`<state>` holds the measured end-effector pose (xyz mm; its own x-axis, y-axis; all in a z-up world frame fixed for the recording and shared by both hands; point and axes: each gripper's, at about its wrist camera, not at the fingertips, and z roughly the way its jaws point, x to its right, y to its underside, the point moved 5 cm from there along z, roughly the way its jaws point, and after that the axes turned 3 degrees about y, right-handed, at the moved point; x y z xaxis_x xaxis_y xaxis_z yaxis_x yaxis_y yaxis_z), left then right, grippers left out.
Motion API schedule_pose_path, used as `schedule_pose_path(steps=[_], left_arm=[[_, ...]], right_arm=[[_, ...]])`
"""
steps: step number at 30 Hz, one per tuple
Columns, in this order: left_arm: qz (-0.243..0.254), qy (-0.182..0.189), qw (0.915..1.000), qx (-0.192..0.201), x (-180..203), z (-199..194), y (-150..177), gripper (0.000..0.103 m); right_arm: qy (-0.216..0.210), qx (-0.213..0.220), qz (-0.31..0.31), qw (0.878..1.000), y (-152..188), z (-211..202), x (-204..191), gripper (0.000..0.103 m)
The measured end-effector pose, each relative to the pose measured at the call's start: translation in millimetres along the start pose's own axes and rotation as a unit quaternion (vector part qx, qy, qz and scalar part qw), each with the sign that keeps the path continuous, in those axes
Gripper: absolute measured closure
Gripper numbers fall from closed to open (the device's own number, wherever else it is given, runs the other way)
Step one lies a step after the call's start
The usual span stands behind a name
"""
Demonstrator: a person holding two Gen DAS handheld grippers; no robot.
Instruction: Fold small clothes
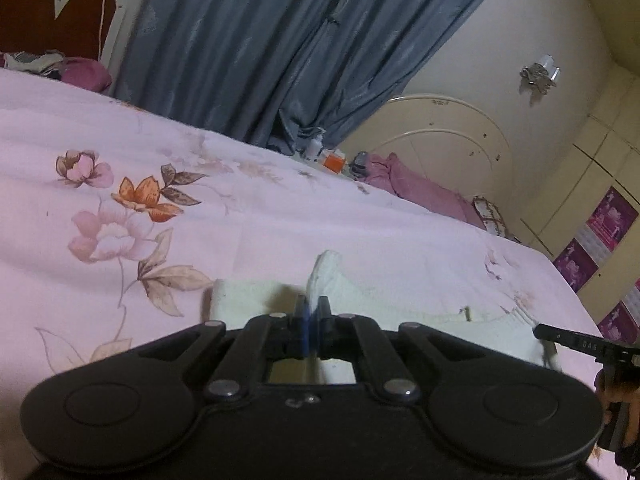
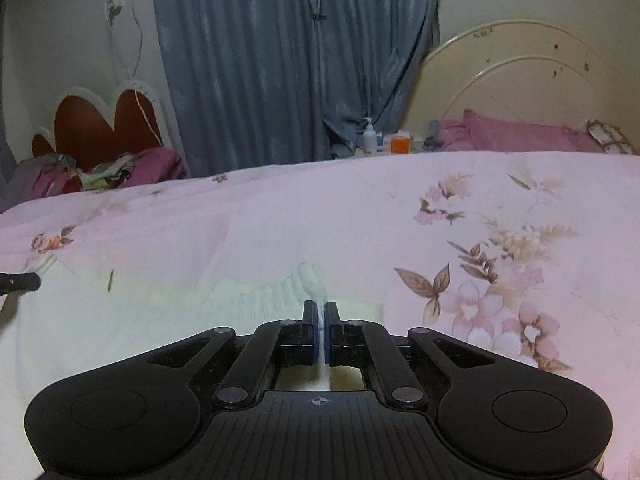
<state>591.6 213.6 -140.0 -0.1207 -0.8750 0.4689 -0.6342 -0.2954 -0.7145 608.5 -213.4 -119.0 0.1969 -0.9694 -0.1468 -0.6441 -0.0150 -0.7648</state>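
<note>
Low centre of both frames: left gripper (image 1: pixel 313 312) and right gripper (image 2: pixel 320 316) each pinched tight on a raised fold of white garment (image 2: pixel 160 320), spread across floral pink bedsheet (image 2: pixel 360 208).

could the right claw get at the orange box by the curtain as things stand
Probably not: the right claw is shut on the white garment, and the whole bed lies between it and the orange box.
</note>
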Motion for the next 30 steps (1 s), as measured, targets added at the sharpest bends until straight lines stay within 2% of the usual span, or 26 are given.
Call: schedule_pose_path(steps=[3, 4, 5, 7, 8, 9, 10, 11, 12, 13, 15, 18, 20, 22, 23, 24, 25, 26, 27, 28, 30], left_arm=[[-0.001, -0.030, 0.9991, -0.030, -7.6, 15.3, 5.7, 0.100], [-0.007, -0.038, 0.9985, -0.038, -11.7, 19.3, 9.1, 0.096], [-0.012, -0.041, 0.9982, -0.041, -15.2, 21.1, 10.8, 0.094], [-0.027, -0.046, 0.9980, -0.035, -17.9, 16.1, 8.4, 0.087], [-0.016, -0.060, 0.9978, -0.024, -14.1, 8.8, 5.2, 0.082], [0.014, -0.073, 0.9972, -0.004, -5.0, -2.5, 1.3, 0.080], [0.036, -0.071, 0.9967, 0.012, 5.3, -11.3, -0.1, 0.078], [0.045, -0.054, 0.9973, 0.021, 16.5, -16.8, 1.0, 0.074], [0.050, -0.023, 0.9983, 0.017, 31.7, -16.9, 6.2, 0.073], [0.062, 0.004, 0.9981, 0.002, 47.2, -11.4, 13.8, 0.071], [0.111, 0.040, 0.9924, -0.033, 81.1, 5.6, 34.0, 0.071], [0.147, 0.075, 0.9836, -0.071, 106.8, 27.3, 56.0, 0.070], [0.148, 0.067, 0.9835, -0.080, 103.2, 36.8, 57.7, 0.069], [0.137, 0.034, 0.9876, -0.070, 83.8, 41.6, 49.0, 0.071], [0.127, 0.010, 0.9899, -0.062, 69.7, 43.2, 43.0, 0.072], [0.113, -0.001, 0.9920, -0.056, 57.5, 43.5, 37.9, 0.074], [0.092, 0.007, 0.9943, -0.053, 46.2, 43.9, 32.8, 0.076], [0.075, 0.016, 0.9957, -0.053, 37.8, 43.7, 28.8, 0.077], [0.070, 0.016, 0.9961, -0.052, 33.5, 43.0, 26.6, 0.077], [0.072, 0.011, 0.9961, -0.049, 32.7, 40.9, 26.0, 0.077], [0.070, -0.001, 0.9967, -0.041, 35.8, 32.4, 26.0, 0.070]], right_arm=[[0.006, -0.028, 0.006, 1.000, 6.4, 17.6, 3.1, 0.101], [0.012, -0.042, 0.002, 0.999, 9.7, 23.8, 3.9, 0.101], [0.015, -0.063, 0.001, 0.998, 15.8, 31.3, 5.3, 0.101], [0.018, -0.059, 0.012, 0.998, 15.2, 29.8, 9.0, 0.101], [0.023, -0.059, 0.018, 0.998, 12.5, 27.2, 9.9, 0.100], [0.036, -0.047, 0.016, 0.998, 8.6, 20.5, 8.6, 0.088], [0.045, -0.021, 0.008, 0.999, 4.3, 9.7, 5.2, 0.081], [0.028, 0.004, 0.004, 1.000, 1.1, -1.7, -2.4, 0.075], [-0.007, 0.007, 0.004, 1.000, 1.2, -6.6, -13.0, 0.075], [-0.045, 0.000, -0.009, 0.999, 4.2, -7.2, -29.2, 0.075], [-0.090, -0.010, -0.081, 0.993, 16.6, -1.9, -71.2, 0.075], [-0.155, -0.037, -0.135, 0.978, 33.9, 10.9, -114.3, 0.075], [-0.178, -0.045, -0.137, 0.973, 35.7, 16.6, -121.3, 0.075], [-0.158, -0.039, -0.135, 0.977, 31.6, 21.9, -111.5, 0.075], [-0.113, -0.029, -0.132, 0.984, 27.1, 26.7, -97.9, 0.075], [-0.047, -0.021, -0.129, 0.990, 23.3, 35.0, -78.9, 0.075], [0.010, -0.023, -0.111, 0.994, 20.1, 42.0, -58.2, 0.075], [0.022, -0.027, -0.071, 0.997, 16.8, 46.1, -37.3, 0.075], [0.009, -0.032, -0.038, 0.999, 13.9, 47.2, -24.3, 0.075], [0.006, -0.036, -0.032, 0.999, 11.1, 46.3, -19.6, 0.075], [0.023, -0.033, -0.046, 0.998, 6.2, 38.2, -22.0, 0.075]])
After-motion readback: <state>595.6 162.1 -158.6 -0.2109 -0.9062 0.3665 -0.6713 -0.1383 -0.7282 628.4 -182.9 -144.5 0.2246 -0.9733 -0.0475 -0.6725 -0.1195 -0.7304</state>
